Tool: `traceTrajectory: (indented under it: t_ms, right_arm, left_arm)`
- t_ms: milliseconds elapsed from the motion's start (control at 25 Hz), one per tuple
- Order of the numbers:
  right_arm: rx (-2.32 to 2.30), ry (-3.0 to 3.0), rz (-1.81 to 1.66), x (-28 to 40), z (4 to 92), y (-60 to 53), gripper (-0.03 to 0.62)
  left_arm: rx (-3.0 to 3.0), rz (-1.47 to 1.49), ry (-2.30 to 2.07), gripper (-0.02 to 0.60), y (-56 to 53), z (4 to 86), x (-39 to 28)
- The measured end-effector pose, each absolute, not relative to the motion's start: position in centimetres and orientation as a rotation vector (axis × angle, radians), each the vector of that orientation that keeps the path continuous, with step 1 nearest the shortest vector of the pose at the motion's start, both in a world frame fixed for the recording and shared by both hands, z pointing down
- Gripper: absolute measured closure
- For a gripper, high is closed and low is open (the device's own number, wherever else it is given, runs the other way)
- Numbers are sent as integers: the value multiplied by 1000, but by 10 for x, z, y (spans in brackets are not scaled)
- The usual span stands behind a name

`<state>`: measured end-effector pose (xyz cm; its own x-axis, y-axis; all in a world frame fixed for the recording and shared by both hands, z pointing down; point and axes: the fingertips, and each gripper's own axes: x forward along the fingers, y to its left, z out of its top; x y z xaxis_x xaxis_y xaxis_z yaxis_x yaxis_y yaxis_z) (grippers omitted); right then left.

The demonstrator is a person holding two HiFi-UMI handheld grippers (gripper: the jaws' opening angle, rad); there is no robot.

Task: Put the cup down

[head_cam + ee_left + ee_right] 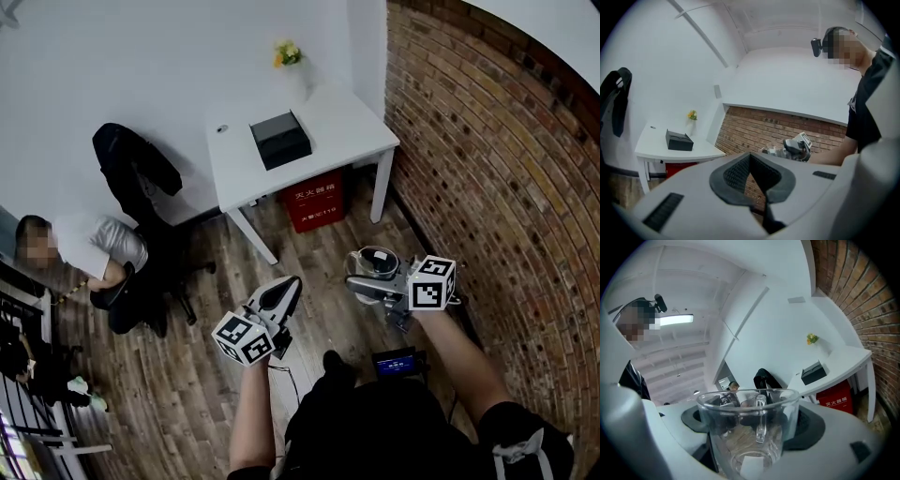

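Note:
A clear glass cup (373, 262) with a handle sits between the jaws of my right gripper (371, 277), held in the air above the wooden floor. In the right gripper view the cup (749, 427) fills the space between both pads, upright and empty. My left gripper (287, 289) hangs to the left of it at about the same height, its jaws meeting at a point with nothing in them. From the left gripper view its dark pads (740, 174) touch each other, and the right gripper (798, 147) with the cup (770, 151) shows beyond them.
A white table (347, 127) stands ahead against the wall, with a black box (279, 139) and a vase of yellow flowers (289, 56) on it. A red box (314, 199) sits beneath. A brick wall (497, 159) runs on the right. A seated person (94, 253) and a chair with a dark jacket (131, 169) are on the left.

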<state>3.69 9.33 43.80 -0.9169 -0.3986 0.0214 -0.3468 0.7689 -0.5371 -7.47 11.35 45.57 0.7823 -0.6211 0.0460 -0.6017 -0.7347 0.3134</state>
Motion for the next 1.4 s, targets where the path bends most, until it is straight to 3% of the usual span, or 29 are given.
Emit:
traceTrajectory:
  t_ms: [280, 720, 1400]
  right_arm:
    - [-642, 2846, -846, -3, 435, 21, 166]
    - [-673, 2821, -888, -11, 457, -80, 167]
    - [-449, 2840, -939, -24, 456, -353, 168]
  left_arm:
    - [2664, -101, -881, 574, 40, 460, -110]
    - [2654, -88, -847, 574, -58, 476, -117]
    - [2598, -66, -1006, 574, -313, 467, -116]
